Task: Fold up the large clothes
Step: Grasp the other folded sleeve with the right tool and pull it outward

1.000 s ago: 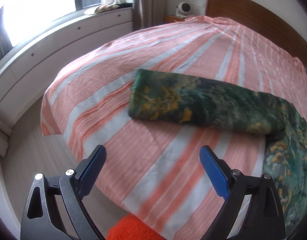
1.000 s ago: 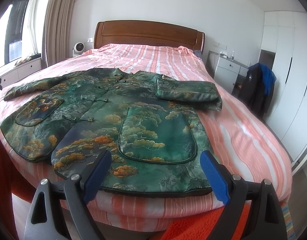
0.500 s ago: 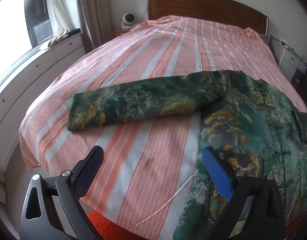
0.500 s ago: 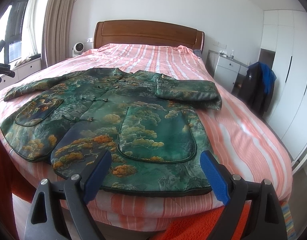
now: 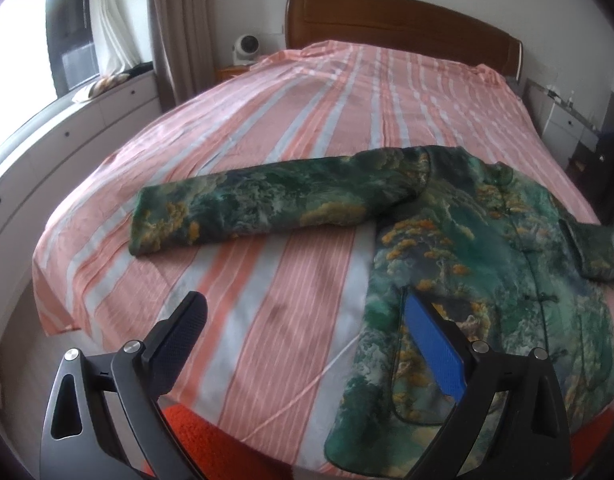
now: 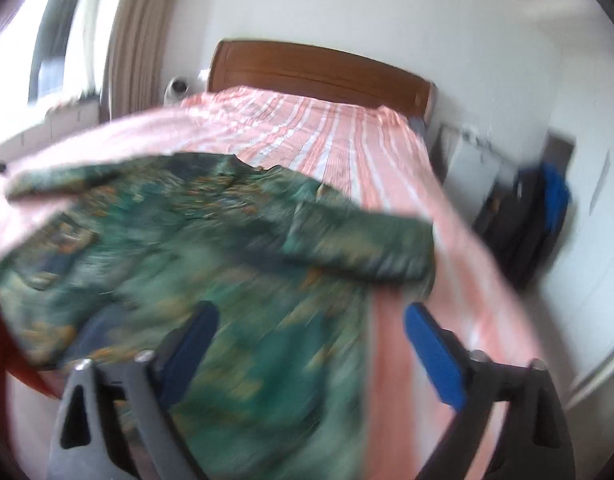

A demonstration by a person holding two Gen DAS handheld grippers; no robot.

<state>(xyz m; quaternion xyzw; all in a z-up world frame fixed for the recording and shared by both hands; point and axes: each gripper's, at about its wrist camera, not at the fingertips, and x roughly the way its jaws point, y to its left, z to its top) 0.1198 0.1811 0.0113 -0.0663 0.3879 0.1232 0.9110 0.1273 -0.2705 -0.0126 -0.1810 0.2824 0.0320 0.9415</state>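
A green patterned jacket lies flat, front up, on the pink striped bed. Its one sleeve stretches out to the left; the other sleeve is folded across the chest. My left gripper is open and empty above the bed's near edge, left of the jacket's hem. My right gripper is open and empty, low over the jacket's right lower part; that view is motion-blurred.
A wooden headboard stands at the far end. White window drawers run along the left. A nightstand and a dark bag stand to the right. Orange cloth hangs at the near edge.
My left gripper has swung right, so the sleeve and jacket body now face it. My right gripper has moved forward over the jacket and tilted, blurring its view. Both stay open.
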